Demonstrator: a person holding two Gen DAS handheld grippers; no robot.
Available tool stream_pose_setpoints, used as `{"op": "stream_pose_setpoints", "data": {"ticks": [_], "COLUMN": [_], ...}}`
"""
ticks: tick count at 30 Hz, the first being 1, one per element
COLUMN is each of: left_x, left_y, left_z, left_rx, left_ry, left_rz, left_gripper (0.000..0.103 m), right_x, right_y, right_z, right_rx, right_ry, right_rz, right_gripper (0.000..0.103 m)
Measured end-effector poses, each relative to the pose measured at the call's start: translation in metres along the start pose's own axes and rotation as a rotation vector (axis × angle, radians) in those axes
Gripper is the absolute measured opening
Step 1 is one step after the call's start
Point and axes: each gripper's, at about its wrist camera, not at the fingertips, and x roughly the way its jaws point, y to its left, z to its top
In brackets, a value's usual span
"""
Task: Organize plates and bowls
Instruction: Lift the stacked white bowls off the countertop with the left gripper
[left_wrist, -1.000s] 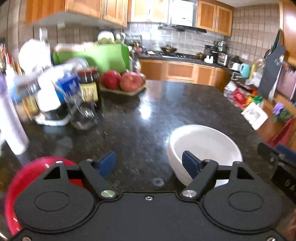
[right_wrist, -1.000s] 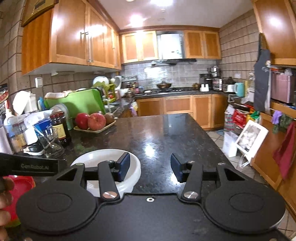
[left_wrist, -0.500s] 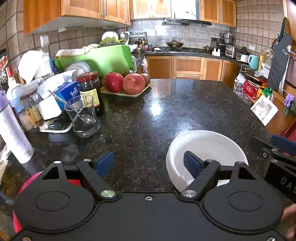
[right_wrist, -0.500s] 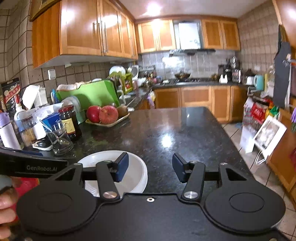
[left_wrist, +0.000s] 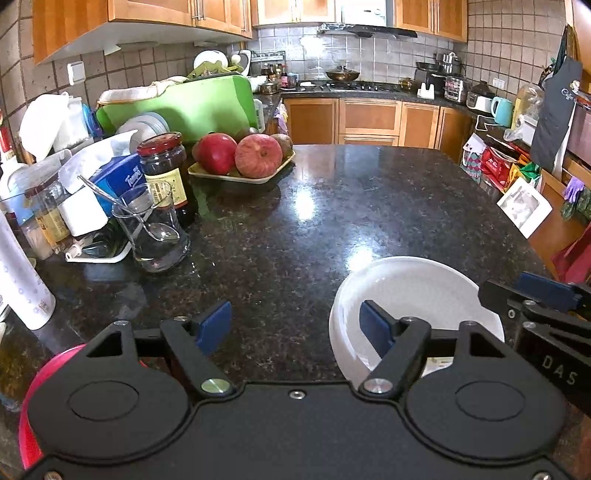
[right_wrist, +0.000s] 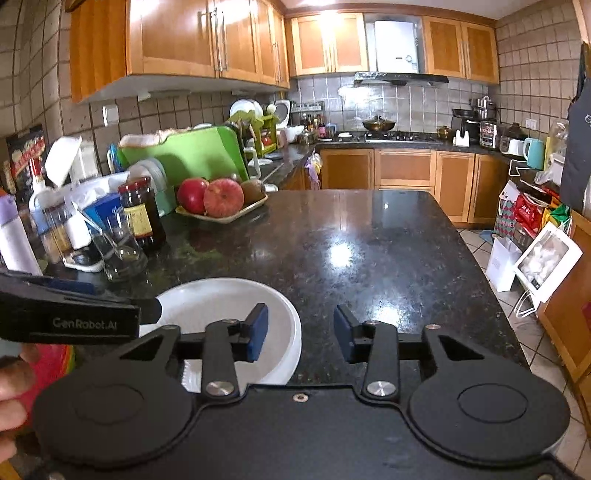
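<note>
From the left wrist camera, the left gripper (left_wrist: 295, 326) hangs over the dark stone counter (left_wrist: 332, 206) with its jaws spread wide and nothing between them; they have just been closing a little. Its right-hand pad (left_wrist: 373, 325) sits over the near rim of the white bowl (left_wrist: 417, 295) at about four o'clock, the other pad over bare stone. A red plate (left_wrist: 37, 384) peeks out at eight o'clock, mostly hidden behind the gripper body. At three o'clock the other tool pokes in beside the bowl's far rim. Up at ten o'clock stands a crowd: a glass with a spoon (left_wrist: 155, 229), a dark jar (left_wrist: 164, 166), a fruit tray (left_wrist: 243, 162).

Over to the right wrist camera: the right gripper (right_wrist: 299, 338) is released too, its jaws have just been closing, and the rim of the white bowl (right_wrist: 221, 302) lies between them, untouched as far as the view shows. One pad (right_wrist: 256, 332) is over the bowl's inside, the other (right_wrist: 343, 338) outside over the counter. The bowl sits at seven o'clock; a hand (right_wrist: 11, 391) shows at the left edge.

The risk here, judging by the layout: both tools crowd one bowl. A pinch on a thin, smooth rim could slip, or tip the bowl as it lifts. The two grippers could also knock together, or shove the bowl towards the counter edge.
</note>
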Motion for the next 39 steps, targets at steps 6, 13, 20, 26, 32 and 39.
{"op": "stream_pose_setpoints", "data": {"ticks": [6, 13, 20, 26, 32, 39], "left_x": [0.005, 0.012, 0.019, 0.026, 0.03, 0.029], "left_y": [0.001, -0.001, -0.008, -0.012, -0.015, -0.015], "left_z": [-0.001, -0.002, -0.004, -0.006, -0.008, -0.008], "left_rx": [-0.008, 0.011, 0.039, 0.051, 0.051, 0.05], "left_ry": [0.016, 0.04, 0.078, 0.098, 0.118, 0.122], "left_rz": [-0.013, -0.033, -0.075, -0.068, -0.057, -0.061], "left_gripper": [0.075, 0.064, 0.057, 0.055, 0.049, 0.049], "right_x": [0.008, 0.019, 0.031, 0.034, 0.034, 0.036], "right_y": [-0.002, -0.003, -0.004, -0.004, -0.007, -0.008], "right_z": [-0.002, -0.002, -0.004, -0.004, -0.001, -0.001], "right_rx": [-0.001, 0.008, 0.014, 0.015, 0.044, 0.043], "right_ry": [0.039, 0.086, 0.133, 0.158, 0.167, 0.187], "right_rz": [-0.004, 0.013, 0.039, 0.071, 0.113, 0.106], "right_gripper": [0.034, 0.033, 0.029, 0.025, 0.024, 0.024]}}
